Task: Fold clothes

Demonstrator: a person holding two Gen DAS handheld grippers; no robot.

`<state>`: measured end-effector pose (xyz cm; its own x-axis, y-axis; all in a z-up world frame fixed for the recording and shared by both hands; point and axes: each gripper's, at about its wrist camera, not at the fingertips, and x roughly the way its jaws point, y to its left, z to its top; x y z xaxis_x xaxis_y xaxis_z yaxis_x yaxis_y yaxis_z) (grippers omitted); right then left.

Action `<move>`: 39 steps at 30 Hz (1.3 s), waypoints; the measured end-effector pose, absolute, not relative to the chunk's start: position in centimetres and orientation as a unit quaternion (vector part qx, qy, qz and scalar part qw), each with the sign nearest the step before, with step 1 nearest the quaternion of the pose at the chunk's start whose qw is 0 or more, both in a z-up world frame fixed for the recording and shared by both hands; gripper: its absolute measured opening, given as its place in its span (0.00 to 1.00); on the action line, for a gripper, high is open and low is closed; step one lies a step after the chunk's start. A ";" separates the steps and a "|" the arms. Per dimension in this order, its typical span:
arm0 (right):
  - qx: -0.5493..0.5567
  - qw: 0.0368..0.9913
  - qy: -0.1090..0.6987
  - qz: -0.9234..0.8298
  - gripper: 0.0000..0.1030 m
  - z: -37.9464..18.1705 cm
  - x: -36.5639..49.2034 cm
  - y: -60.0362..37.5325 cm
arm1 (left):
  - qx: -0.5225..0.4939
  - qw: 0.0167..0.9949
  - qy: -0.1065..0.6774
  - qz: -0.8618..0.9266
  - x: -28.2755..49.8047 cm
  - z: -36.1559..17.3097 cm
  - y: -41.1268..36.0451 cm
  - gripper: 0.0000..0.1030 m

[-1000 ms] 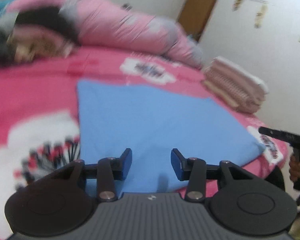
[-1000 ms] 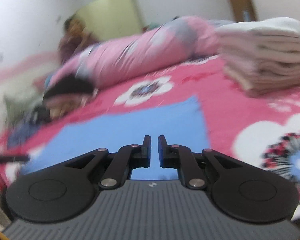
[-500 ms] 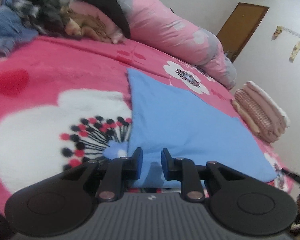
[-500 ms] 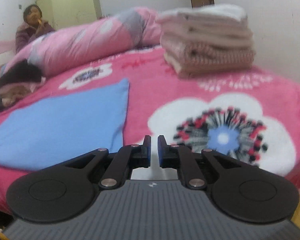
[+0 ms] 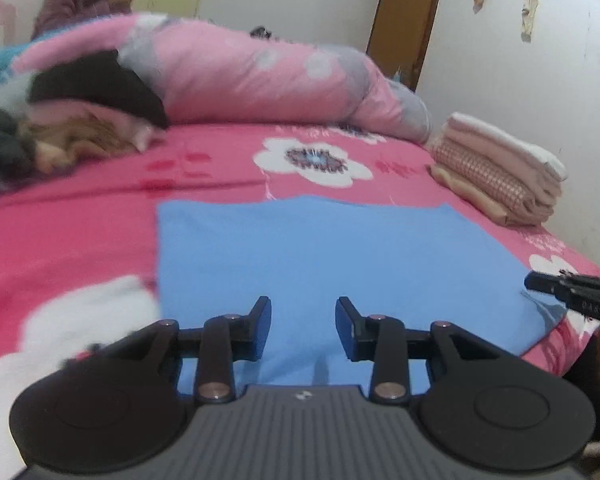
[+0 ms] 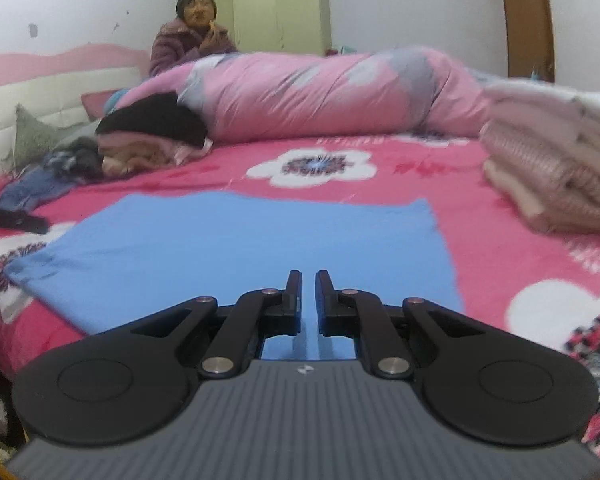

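blue cloth (image 5: 332, 264) lies flat ahead of both your grippers, long axis crosswise | left gripper (image 5: 303, 322) opening, empty | right gripper (image 6: 308, 300) nearly closed, empty

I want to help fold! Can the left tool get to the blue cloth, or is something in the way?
Probably yes. The left tool is right over the near edge of the blue cloth, which lies flat on the bed. Its jaws are opening with nothing between them, and nothing blocks the way.
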<state>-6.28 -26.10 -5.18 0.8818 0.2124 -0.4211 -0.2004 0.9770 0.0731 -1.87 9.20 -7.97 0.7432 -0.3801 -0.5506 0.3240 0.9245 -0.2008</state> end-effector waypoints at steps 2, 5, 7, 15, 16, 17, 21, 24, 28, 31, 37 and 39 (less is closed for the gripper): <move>0.020 0.968 0.230 0.100 0.07 -5.9 -6.4 -26.3 | -0.055 0.930 0.322 -0.169 -0.2 -9.2 8.9 0.36; 0.034 0.968 0.240 0.071 0.05 -6.7 -7.0 -28.1 | -0.058 0.932 0.334 -0.128 0.8 -10.7 9.8 0.24; 0.048 0.968 0.241 0.056 0.04 -6.9 -7.5 -29.4 | -0.069 0.934 0.330 -0.115 0.9 -10.8 11.0 0.21; 0.060 0.969 0.238 0.020 0.04 -7.1 -8.1 -31.7 | -0.086 0.942 0.321 -0.042 1.9 -10.6 14.9 0.29; 0.061 0.969 0.237 0.017 0.04 -7.1 -8.1 -31.9 | -0.090 0.942 0.321 -0.034 1.9 -10.4 15.3 0.29; 0.061 0.970 0.236 0.015 0.05 -7.1 -8.1 -31.9 | -0.094 0.942 0.320 -0.025 2.0 -10.3 15.8 0.29; 0.060 0.972 0.226 0.007 0.06 -6.4 -8.1 -32.1 | -0.090 0.951 0.294 -0.019 0.7 -8.6 16.3 0.32; 0.063 0.975 0.213 0.011 0.06 -5.7 -8.1 -32.0 | -0.074 0.959 0.269 -0.052 -0.8 -7.1 15.3 0.36; 0.062 0.977 0.199 0.037 0.06 -5.1 -7.8 -30.8 | -0.055 0.955 0.267 -0.114 -2.2 -6.7 12.6 0.36; 0.058 0.976 0.200 0.059 0.06 -5.2 -7.6 -29.7 | -0.045 0.945 0.286 -0.149 -2.7 -7.8 10.6 0.37; 0.057 0.970 0.230 0.053 0.06 -6.5 -7.7 -29.9 | -0.068 0.936 0.320 -0.132 -3.2 -10.6 11.2 0.35; 0.059 0.969 0.238 0.038 0.04 -6.9 -8.0 -30.7 | -0.077 0.937 0.316 -0.124 -3.5 -10.7 12.3 0.34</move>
